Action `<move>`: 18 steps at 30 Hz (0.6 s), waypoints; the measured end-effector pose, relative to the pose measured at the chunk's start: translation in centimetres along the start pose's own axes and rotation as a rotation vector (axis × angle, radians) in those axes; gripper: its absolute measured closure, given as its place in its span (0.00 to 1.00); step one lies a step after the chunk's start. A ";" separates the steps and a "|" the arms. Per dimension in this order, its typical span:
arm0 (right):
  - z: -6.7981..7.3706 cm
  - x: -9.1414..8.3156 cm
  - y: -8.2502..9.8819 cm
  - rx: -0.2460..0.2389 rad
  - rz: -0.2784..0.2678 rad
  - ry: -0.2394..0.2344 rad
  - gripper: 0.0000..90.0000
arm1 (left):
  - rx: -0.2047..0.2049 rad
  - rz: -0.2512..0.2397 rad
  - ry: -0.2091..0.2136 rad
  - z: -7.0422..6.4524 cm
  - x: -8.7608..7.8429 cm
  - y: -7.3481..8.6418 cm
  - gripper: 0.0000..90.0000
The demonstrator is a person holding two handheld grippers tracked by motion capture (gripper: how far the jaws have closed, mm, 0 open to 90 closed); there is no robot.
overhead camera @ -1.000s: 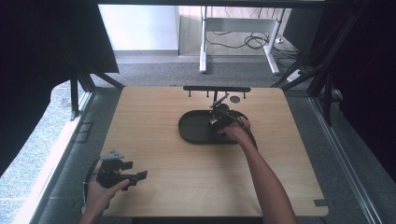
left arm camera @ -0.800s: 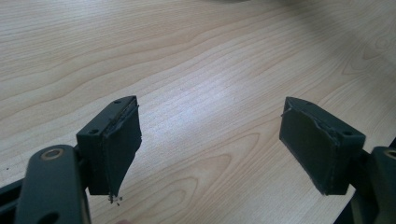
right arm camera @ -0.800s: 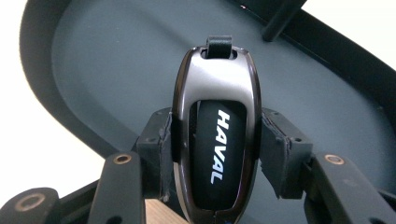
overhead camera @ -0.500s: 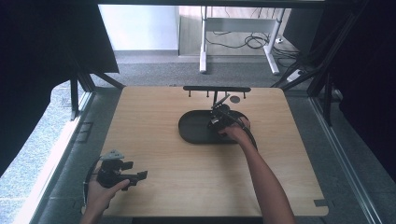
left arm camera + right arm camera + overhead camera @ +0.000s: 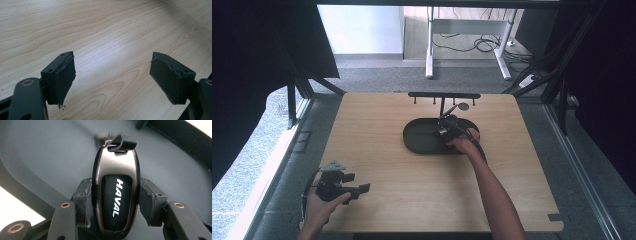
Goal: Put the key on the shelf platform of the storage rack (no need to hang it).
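Seen from above: a light wooden surface (image 5: 412,190), with a dark oval tray (image 5: 419,137) lying toward its far middle. Just behind the tray, a black rack (image 5: 443,95) with a horizontal bar and short pegs hanging under it, standing on a thin post.

Right gripper (image 5: 446,131) reaching in over the tray's right half, held by the right hand (image 5: 464,145), forearm stretching back to the near edge. In the right gripper view, jaws closed on a car key fob (image 5: 115,195), pads pressing its two long sides. Fob dark and glossy, with a silvery upper part and the white word HAVAL running along its black face. A small black loop or clip (image 5: 122,143) at the fob's far end. Grey floor of the tray (image 5: 50,152) behind it; whether the fob touches the tray cannot be told.

Left gripper (image 5: 343,186) at the near left corner of the surface, held by the left hand (image 5: 319,205), well apart from the tray. In the left gripper view, jaws spread wide with nothing between them, bare wood grain (image 5: 112,50) beneath.
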State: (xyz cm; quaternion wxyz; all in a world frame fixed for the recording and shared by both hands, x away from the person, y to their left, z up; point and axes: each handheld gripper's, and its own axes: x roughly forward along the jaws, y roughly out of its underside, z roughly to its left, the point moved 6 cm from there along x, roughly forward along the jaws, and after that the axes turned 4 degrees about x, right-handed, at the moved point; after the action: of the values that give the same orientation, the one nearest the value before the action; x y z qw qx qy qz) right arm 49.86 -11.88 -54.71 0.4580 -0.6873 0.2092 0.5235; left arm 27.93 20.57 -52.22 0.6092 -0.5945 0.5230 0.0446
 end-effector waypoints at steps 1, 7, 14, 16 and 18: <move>0.0 0.2 0.1 -0.002 0.006 0.004 0.55 | 0.000 0.000 0.000 0.0 0.0 0.0 0.23; -0.1 0.8 0.3 -0.012 0.026 0.012 0.55 | 0.000 0.000 0.000 0.0 0.0 0.0 0.23; -0.2 1.4 0.6 -0.031 0.032 0.030 0.54 | 0.001 0.002 0.000 0.0 0.1 0.0 0.23; -0.2 1.3 0.7 -0.035 0.030 0.033 0.53 | 0.002 0.003 0.001 0.0 0.1 0.0 0.23; -0.3 1.1 0.7 -0.033 0.019 0.037 0.51 | 0.002 0.003 0.001 0.0 0.1 0.0 0.23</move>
State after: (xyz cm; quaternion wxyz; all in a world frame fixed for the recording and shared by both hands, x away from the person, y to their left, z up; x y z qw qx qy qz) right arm 49.86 -12.24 -55.97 0.4377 -0.7024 0.2154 0.5183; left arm 27.93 20.49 -52.31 0.6094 -0.5930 0.5244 0.0447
